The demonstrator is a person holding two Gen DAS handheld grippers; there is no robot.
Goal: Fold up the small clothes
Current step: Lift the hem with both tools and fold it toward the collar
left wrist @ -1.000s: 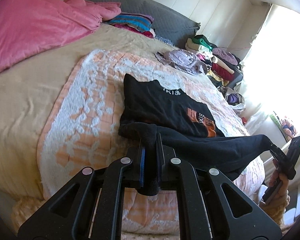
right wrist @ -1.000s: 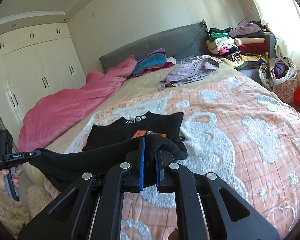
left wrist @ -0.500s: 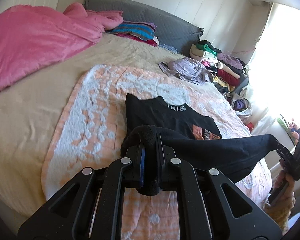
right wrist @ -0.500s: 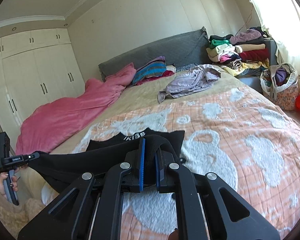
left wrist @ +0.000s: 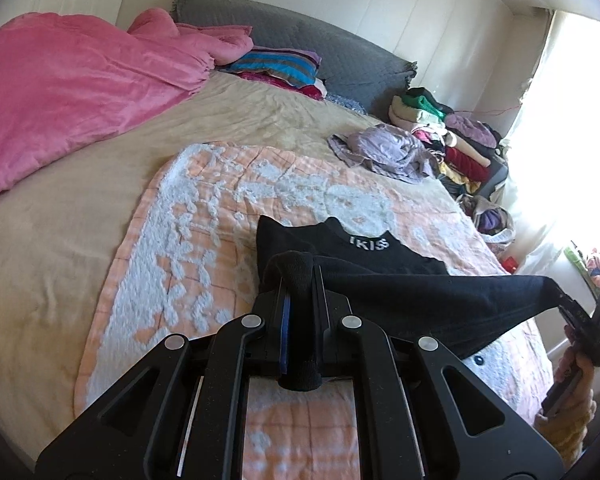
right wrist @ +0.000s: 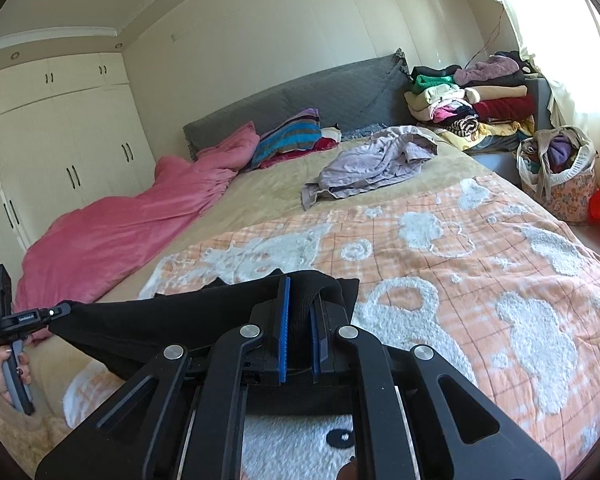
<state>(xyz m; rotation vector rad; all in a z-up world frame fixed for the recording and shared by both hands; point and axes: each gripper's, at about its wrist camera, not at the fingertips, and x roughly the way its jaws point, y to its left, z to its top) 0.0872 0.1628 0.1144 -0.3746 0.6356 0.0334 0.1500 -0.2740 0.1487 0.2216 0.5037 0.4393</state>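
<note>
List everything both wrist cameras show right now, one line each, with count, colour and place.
black top: 1, black with white neck lettering, on the patterned blanket, hem lifted
patterned blanket: 1, peach and white, near half of the bed
pink duvet: 1, pink, bunched at the bed's far left
striped pillow: 1, blue, brown and purple, at the headboard
headboard: 1, grey, far end of the bed
lilac garment: 1, lilac, crumpled on the beige cover
clothes pile: 1 stack, mixed colours, beside the bed near the window
bag: 1, patterned, stuffed with clothes, on the floor
wardrobe: 1, cream, left wall
left tongs: 1, black, shut on the hem
right tongs: 1, black, shut on the hem
</note>
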